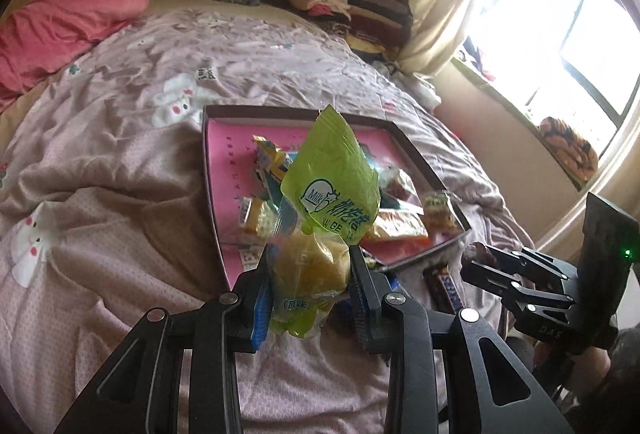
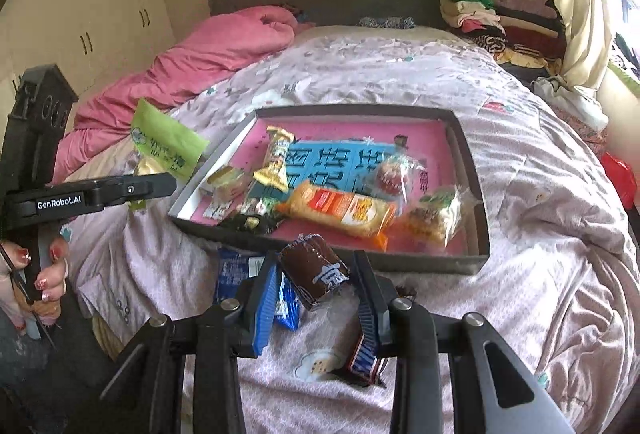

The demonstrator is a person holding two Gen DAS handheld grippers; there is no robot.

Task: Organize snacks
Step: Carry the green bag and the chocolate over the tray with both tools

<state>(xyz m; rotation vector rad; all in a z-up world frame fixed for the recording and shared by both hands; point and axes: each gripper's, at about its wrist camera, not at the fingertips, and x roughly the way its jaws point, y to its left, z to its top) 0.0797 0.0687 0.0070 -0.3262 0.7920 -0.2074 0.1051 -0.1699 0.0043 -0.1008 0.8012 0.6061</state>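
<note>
The left gripper (image 1: 310, 284) has its jaws closed on a green bread packet (image 1: 328, 202); the right gripper (image 2: 316, 286) clamps a brown snack roll (image 2: 316, 270). Ahead of both lies the box (image 2: 476, 234) on the bed, already holding several snacks. Two wrappers (image 2: 288, 304) remain beneath the right jaws.

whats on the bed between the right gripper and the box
In the right wrist view, a blue snack packet lies on the quilt before the dark pink-lined box, left of the right hand-held gripper holding a brown wrapped snack.

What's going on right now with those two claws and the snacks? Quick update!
Left gripper shut on green-wrapped cake. Right gripper shut on brown-wrapped snack. Both held short of the box, already part filled. Nothing blocking.
</note>
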